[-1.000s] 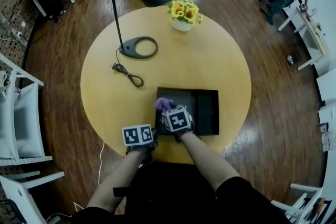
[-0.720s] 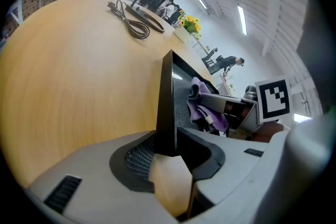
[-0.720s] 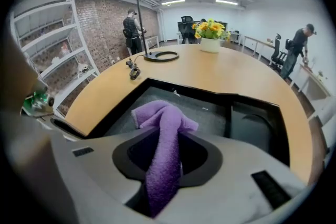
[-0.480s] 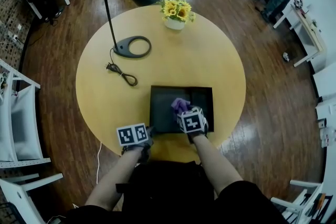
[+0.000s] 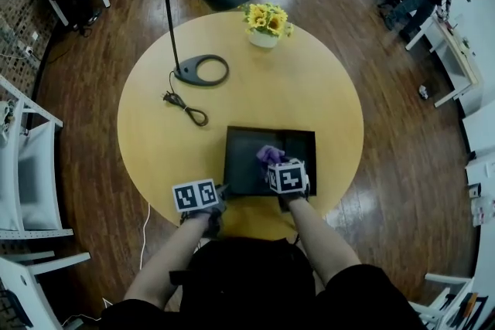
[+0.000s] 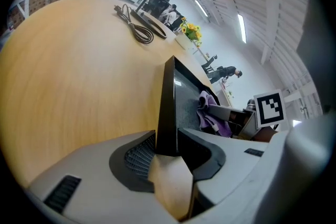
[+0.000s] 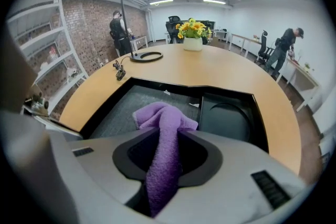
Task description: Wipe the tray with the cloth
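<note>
The right claw [image 7: 167, 157], pinching the cloth [image 7: 164, 118], has slid from the left end of the tray [image 5: 246, 144] to its middle. The left claw [image 6: 167, 152] clamps the near-left wall. Wiping looks roughly half done.

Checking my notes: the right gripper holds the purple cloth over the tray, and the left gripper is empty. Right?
Wrong on the left gripper: it is not empty, its jaws clamp the tray by its wall, as the left gripper view shows. The right gripper does hold the purple cloth over the tray.
</note>
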Motion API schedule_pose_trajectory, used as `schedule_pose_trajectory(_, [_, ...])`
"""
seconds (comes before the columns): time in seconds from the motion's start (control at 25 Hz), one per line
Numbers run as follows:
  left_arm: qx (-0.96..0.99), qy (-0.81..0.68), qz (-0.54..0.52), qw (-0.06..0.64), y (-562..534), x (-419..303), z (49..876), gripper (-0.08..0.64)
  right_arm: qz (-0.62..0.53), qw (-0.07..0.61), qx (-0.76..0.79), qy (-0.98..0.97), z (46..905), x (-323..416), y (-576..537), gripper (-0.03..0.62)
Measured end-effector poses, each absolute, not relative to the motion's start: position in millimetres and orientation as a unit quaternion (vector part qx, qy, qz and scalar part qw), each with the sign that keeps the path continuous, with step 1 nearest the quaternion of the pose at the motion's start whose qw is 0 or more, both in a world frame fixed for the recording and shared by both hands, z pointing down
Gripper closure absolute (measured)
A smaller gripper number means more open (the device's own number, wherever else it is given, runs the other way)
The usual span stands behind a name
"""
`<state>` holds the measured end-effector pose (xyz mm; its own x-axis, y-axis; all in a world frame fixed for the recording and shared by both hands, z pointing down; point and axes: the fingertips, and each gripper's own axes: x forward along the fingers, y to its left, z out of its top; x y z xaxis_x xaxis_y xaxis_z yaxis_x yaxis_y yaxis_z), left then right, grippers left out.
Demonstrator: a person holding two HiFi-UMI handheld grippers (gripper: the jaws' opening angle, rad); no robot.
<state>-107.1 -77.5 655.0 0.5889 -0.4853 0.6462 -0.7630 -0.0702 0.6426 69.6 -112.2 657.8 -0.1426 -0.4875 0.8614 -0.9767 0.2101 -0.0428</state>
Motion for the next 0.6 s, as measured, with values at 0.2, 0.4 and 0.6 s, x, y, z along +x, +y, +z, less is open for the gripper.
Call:
schedule_pose_trajectory(0.2, [0.738, -0.432, 0.107, 0.507, -124, -137, 626, 0.408, 0.349, 0.328, 0.507, -0.716, 642, 30, -103, 0.491])
schedule_pose_trajectory(0.4, [0.776, -0.382, 0.137, 0.483, -188, -118, 615, 0.408, 0.393, 0.289, 0.460, -0.742, 637, -14, -87, 0.491])
schedule_pose_trajectory(0.6, [0.776, -0.373, 0.163, 0.482, -227, -84, 620, 0.408, 0.435, 0.253, 0.417, -0.757, 632, -54, -89, 0.491])
